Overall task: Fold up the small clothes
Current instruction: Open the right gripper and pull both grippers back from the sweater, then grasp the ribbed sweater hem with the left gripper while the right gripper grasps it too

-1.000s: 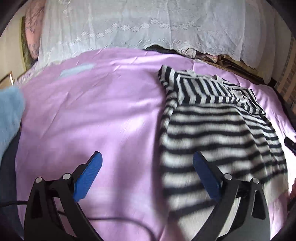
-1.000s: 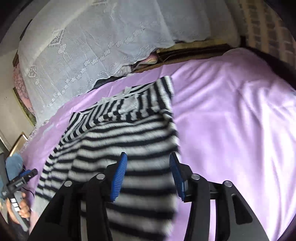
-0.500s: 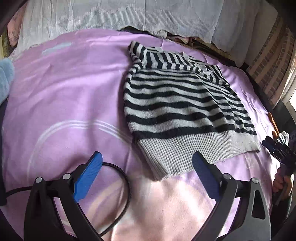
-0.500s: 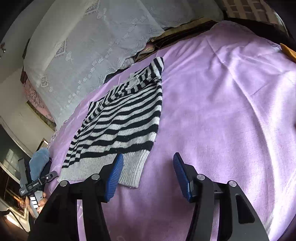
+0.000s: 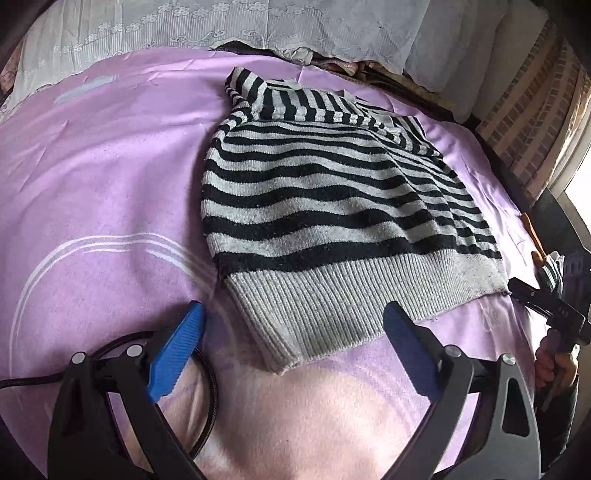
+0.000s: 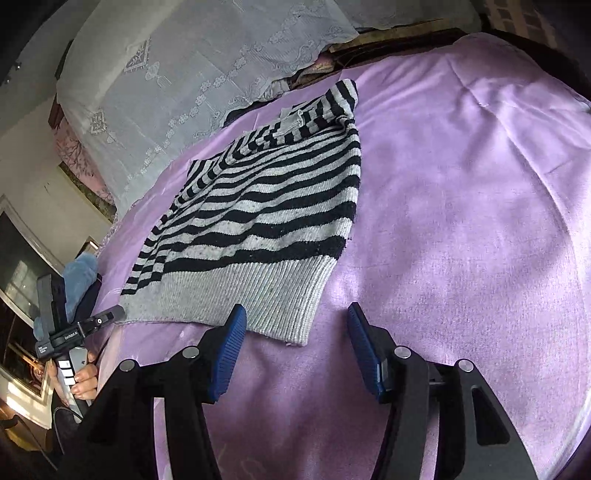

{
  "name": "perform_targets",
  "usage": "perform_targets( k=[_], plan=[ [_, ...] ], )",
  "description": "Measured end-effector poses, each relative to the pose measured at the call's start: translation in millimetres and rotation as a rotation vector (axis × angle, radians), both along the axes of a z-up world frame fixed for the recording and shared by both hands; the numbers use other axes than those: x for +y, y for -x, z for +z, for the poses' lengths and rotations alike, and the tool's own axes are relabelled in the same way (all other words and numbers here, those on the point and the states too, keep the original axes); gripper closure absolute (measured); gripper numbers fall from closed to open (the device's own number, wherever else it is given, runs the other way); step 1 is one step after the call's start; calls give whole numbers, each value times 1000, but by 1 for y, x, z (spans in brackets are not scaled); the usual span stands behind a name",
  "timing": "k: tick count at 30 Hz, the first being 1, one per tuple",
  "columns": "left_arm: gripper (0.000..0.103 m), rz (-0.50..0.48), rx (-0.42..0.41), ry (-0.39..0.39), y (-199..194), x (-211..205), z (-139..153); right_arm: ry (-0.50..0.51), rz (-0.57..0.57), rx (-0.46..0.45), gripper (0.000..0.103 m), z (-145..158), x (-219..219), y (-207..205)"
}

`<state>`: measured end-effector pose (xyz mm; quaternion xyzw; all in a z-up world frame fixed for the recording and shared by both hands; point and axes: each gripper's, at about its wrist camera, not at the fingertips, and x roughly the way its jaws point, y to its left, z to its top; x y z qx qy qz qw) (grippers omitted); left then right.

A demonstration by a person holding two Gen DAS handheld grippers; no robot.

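A small black-and-grey striped sweater lies flat on the purple bedspread, its grey ribbed hem toward me and sleeves folded in near the collar. It also shows in the right wrist view. My left gripper is open and empty, hovering just in front of the hem's left corner. My right gripper is open and empty, hovering in front of the hem's right corner. The right gripper also shows at the right edge of the left wrist view. The left gripper shows at the left edge of the right wrist view.
A white lace cover drapes over the bed's far end. A black cable loops on the bedspread under my left gripper. A blue cloth sits at the bed's left edge. A brick wall stands to the right.
Both grippers have pulled back from over the sweater toward its hem. The sweater now lies flat, let go, in front of both open grippers.
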<state>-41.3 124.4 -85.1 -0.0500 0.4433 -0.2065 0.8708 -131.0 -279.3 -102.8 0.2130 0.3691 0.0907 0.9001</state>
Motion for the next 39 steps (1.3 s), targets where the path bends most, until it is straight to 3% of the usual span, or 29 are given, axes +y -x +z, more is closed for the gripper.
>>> perform_targets(
  k=[2, 6, 10, 14, 24, 34, 39],
  plan=[
    [21, 17, 9, -9, 0, 0, 0, -4, -6, 1, 53, 0, -1, 0],
    [32, -4, 16, 10, 8, 3, 4, -8, -1, 1, 53, -1, -1, 0],
    [43, -54, 48, 69, 11, -3, 7, -21, 10, 1, 53, -1, 3, -4],
    [45, -57, 43, 37, 4, -14, -4, -55, 15, -4, 54, -2, 1, -6],
    [45, -35, 29, 81, 7, -1, -2, -84, 15, -9, 56, -2, -3, -1],
    [46, -38, 8, 55, 1, -12, -5, -101, 17, -6, 57, -4, -3, -8],
    [57, -16, 6, 60, 0, -8, -5, -83, 18, -2, 57, -3, 0, -11]
  ],
)
